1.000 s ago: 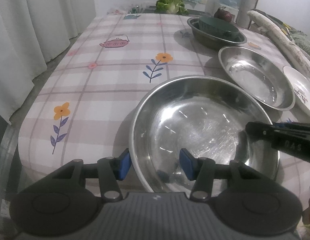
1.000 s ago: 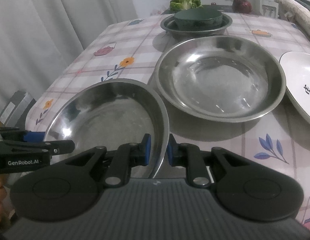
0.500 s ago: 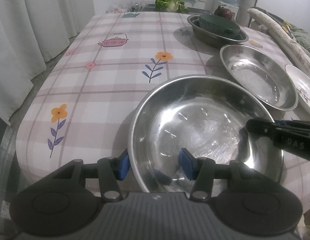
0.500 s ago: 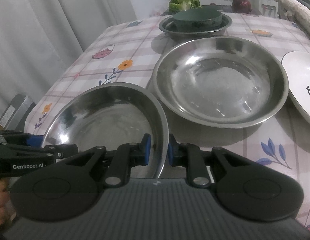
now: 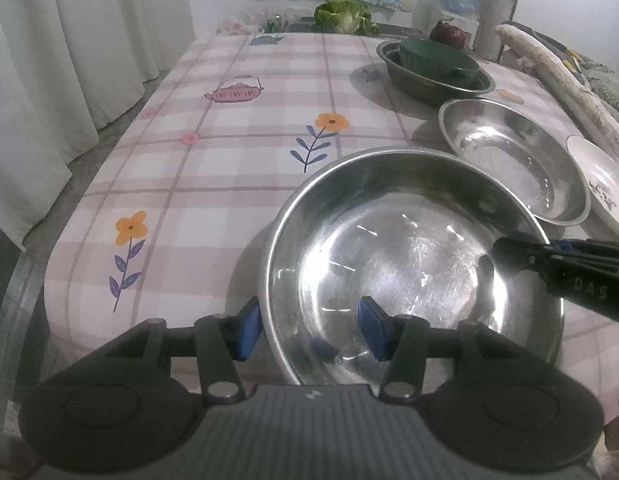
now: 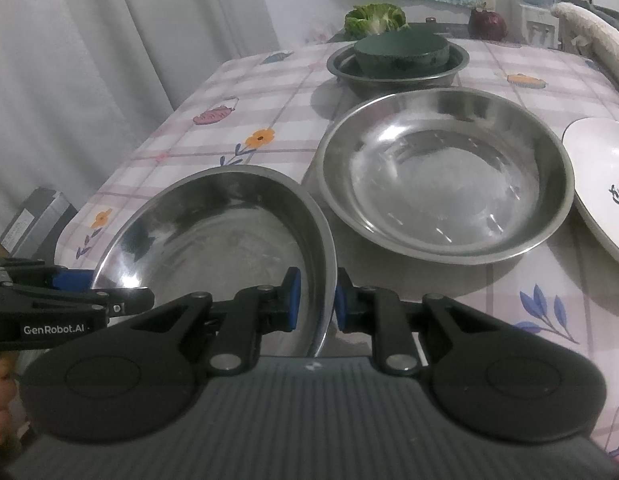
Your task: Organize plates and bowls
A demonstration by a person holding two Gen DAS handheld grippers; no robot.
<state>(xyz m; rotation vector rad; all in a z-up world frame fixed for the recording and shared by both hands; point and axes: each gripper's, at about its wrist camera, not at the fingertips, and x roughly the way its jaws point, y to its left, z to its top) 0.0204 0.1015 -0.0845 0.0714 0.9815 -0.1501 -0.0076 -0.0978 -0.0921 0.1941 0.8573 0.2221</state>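
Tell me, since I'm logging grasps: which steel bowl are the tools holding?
The nearest steel bowl, at the table's front edge: the right tool and left tool straddle its rim. The middle steel bowl sits free; the far one holds a green bowl.

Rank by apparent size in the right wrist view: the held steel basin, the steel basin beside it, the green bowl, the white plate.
1. Steel basin beside it and held steel basin: look alike; nearness makes ranking unsure.
2. Green bowl, upside down in a far basin.
White plate: cut off by the frame, unranked.
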